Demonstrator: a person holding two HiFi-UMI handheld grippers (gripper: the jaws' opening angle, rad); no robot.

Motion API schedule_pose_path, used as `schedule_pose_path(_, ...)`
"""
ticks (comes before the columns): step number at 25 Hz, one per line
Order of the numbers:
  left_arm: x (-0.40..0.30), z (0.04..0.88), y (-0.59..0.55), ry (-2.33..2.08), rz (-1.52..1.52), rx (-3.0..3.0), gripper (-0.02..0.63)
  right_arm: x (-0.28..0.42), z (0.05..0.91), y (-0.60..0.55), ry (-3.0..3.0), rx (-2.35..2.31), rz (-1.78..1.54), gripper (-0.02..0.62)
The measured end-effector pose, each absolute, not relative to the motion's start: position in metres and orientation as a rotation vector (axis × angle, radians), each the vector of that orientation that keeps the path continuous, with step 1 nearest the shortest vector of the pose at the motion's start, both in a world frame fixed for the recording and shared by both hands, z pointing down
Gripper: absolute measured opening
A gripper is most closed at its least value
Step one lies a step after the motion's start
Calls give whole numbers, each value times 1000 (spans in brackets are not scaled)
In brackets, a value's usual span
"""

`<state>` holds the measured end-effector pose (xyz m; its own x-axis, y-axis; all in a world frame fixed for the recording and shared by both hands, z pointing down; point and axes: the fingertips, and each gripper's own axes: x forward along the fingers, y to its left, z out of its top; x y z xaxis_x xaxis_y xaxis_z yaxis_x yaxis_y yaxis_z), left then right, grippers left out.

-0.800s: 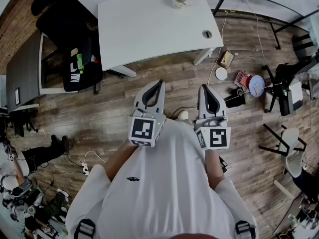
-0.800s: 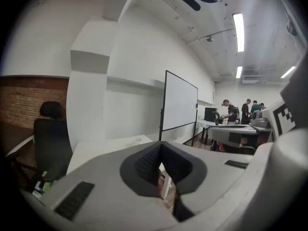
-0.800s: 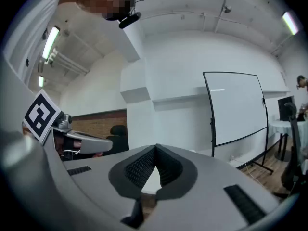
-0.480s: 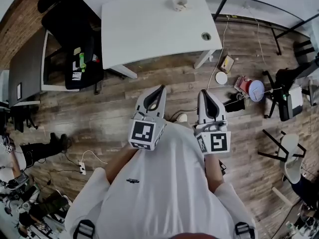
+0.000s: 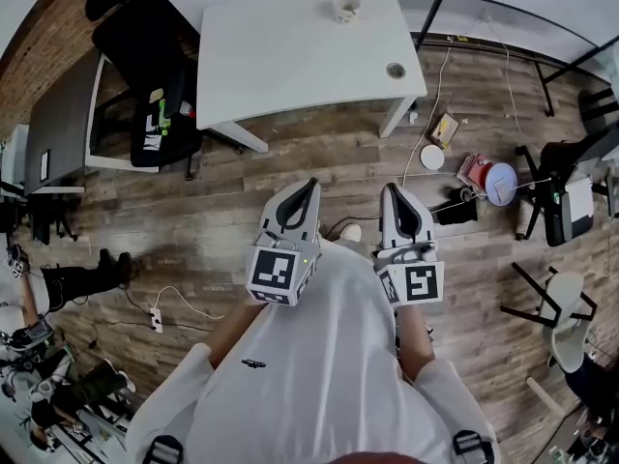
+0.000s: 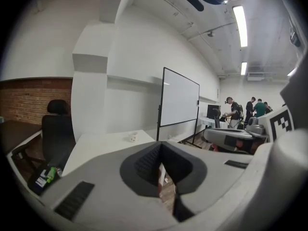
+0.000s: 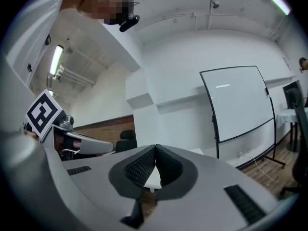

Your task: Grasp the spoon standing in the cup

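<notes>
A small white cup [image 5: 347, 8] stands near the far edge of the white table [image 5: 290, 56]; the spoon in it is too small to make out. In the left gripper view the cup [image 6: 133, 137] is a tiny shape on the table top. My left gripper [image 5: 302, 189] and right gripper [image 5: 396, 196] are held close to the person's chest over the wooden floor, well short of the table. Both have their jaws shut with nothing between them. The left gripper [image 6: 160, 146] points toward the table; the right gripper [image 7: 155, 149] points at a white wall.
A black office chair [image 5: 145, 56] and a dark desk [image 5: 58, 124] stand left of the table. A whiteboard on a stand [image 6: 179, 102] is beyond it. Cables, a round white object [image 5: 431, 157] and boxes litter the floor at right. People stand in the far room [image 6: 245, 109].
The view has shifted: the table and cup sit slightly lower and nearer in the head view. Both grippers sit a little lower in the picture, still shut.
</notes>
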<state>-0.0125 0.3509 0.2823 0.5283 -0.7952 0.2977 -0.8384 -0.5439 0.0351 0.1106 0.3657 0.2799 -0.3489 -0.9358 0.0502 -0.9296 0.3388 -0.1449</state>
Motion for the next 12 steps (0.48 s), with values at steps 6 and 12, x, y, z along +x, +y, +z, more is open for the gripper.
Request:
schedule_pose_path(6,3,295,342,-1379,396,2566,-6,126,289,359,2523,-1764,-271,3)
schedule_pose_path(12,8,302,295,-1351,384,2564,-6,129,295,311,2538,-1794,-290,3)
